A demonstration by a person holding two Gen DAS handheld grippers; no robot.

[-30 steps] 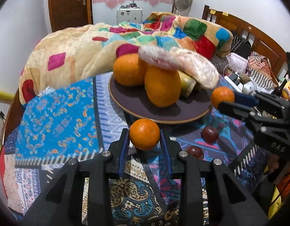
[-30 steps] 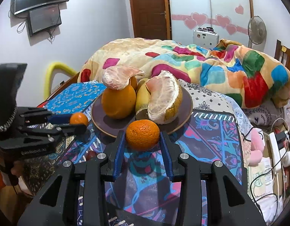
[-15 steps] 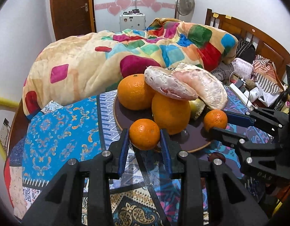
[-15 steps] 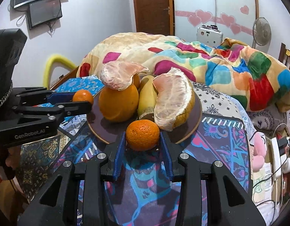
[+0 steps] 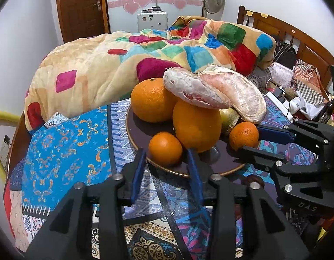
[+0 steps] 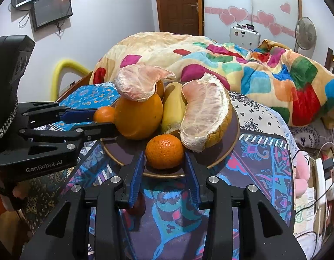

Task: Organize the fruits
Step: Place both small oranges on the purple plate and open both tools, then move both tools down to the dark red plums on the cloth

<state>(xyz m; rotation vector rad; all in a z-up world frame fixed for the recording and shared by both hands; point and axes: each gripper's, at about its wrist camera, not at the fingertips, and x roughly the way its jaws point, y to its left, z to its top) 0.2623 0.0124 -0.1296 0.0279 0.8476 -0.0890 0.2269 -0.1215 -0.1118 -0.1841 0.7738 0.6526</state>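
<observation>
**A:** Start closest in. What is the right gripper (image 6: 164,158) doing?

**B:** Its blue pads press both sides of the right mandarin (image 6: 164,151), so it is gripping that fruit. The mandarin hangs just over the near rim of the dark plate (image 5: 136,138), low enough that I judge it is about to be set down.

**A:** And the left gripper (image 5: 165,155)?

**B:** The left mandarin (image 5: 165,148) sits between its fingertips at the opposite edge of the same plate. A thin sliver of gap shows on each side, and the fisheye may be causing that. I cannot tell whether it is clamping or has let go.

**A:** Why approach from two sides?

**B:** My guess is that it keeps the grippers from colliding. It also lets each small fruit fill a bare patch of plate at the rim.

**A:** Why the rim and not the middle?

**B:** The middle is taken. A large orange (image 5: 196,127) stands just behind both mandarins, with a peeled pomelo segment (image 5: 195,91) draped on top of it. A second pomelo segment (image 6: 203,117) leans against a yellow fruit (image 6: 173,106). That stack looks tippy, so a nudge could topple it.

**A:** Is anything left off the plate?

**B:** A small dark red fruit (image 6: 137,203) lies on the patterned cloth (image 5: 65,143) below the right gripper, so sorting seems unfinished. Farther back there is only the colourful quilt (image 5: 101,65)
</observation>
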